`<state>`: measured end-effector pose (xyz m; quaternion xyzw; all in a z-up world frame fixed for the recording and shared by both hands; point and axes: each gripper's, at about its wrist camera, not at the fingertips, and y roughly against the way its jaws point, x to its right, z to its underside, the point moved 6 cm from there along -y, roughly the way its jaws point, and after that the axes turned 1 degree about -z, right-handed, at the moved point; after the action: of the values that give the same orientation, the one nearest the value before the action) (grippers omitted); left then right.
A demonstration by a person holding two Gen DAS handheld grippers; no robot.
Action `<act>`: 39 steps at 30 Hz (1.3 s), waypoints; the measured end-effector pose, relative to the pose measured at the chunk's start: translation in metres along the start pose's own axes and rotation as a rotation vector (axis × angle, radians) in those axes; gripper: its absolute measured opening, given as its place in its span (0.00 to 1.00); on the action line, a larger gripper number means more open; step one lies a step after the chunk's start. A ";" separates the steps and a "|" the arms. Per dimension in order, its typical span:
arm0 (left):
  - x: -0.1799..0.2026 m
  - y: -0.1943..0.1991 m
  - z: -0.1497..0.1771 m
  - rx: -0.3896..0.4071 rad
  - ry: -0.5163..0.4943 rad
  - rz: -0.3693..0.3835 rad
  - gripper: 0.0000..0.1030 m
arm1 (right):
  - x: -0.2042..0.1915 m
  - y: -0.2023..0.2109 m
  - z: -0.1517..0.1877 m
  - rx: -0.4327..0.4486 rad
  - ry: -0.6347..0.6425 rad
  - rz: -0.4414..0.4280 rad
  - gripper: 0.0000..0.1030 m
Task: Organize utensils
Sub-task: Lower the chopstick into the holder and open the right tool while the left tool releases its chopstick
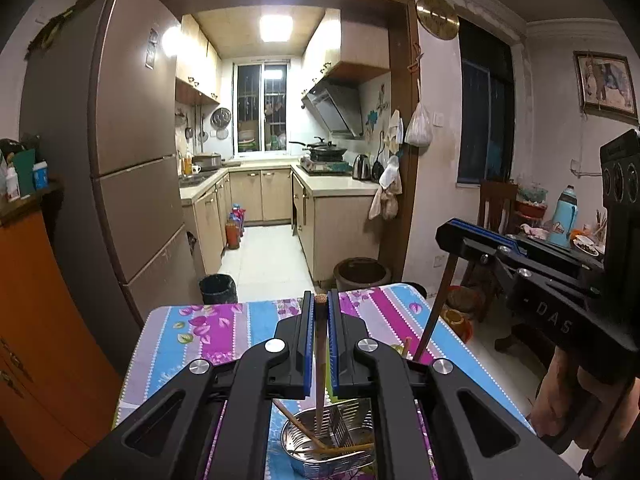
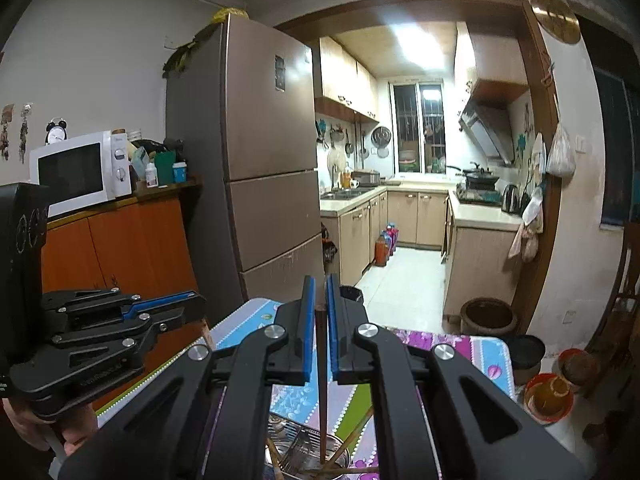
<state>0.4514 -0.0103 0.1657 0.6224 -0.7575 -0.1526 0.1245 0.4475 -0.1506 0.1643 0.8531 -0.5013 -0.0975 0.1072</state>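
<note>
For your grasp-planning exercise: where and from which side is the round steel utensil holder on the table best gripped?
Grip the round steel utensil holder by its thin rim, coming from above at a stretch free of the wooden chopsticks leaning inside; its wide round body looks too broad for the fingers.

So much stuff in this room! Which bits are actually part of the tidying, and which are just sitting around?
Part of the job:
- left tool, gripping a chopstick
- right tool, gripping another chopstick
- metal basket below them, with loose chopsticks inside

Just sitting around:
- fridge
- microwave
- kettle
- blue flask
</note>
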 end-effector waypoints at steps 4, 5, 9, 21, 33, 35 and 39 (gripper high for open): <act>0.001 -0.012 0.007 -0.019 -0.009 -0.007 0.08 | 0.003 -0.012 0.009 -0.025 -0.014 -0.003 0.04; 0.001 -0.017 0.008 -0.026 -0.008 -0.007 0.08 | 0.002 -0.015 0.011 -0.031 -0.013 -0.004 0.04; 0.000 -0.030 0.013 -0.047 -0.001 -0.009 0.08 | 0.005 -0.025 0.020 -0.061 -0.016 0.000 0.04; -0.012 -0.062 0.022 -0.091 0.024 -0.039 0.15 | 0.021 -0.042 0.029 -0.100 -0.034 0.036 0.06; -0.035 -0.067 0.019 -0.069 0.070 -0.087 0.32 | 0.034 -0.033 0.023 -0.052 -0.040 0.064 0.36; -0.035 -0.066 0.019 -0.067 0.066 -0.092 0.33 | 0.034 -0.031 0.024 -0.052 -0.040 0.063 0.37; -0.033 -0.062 0.019 -0.061 0.057 -0.099 0.34 | 0.034 -0.026 0.024 -0.045 -0.034 0.062 0.46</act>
<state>0.5067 0.0124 0.1244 0.6590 -0.7170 -0.1636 0.1575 0.4786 -0.1698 0.1320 0.8328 -0.5268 -0.1198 0.1207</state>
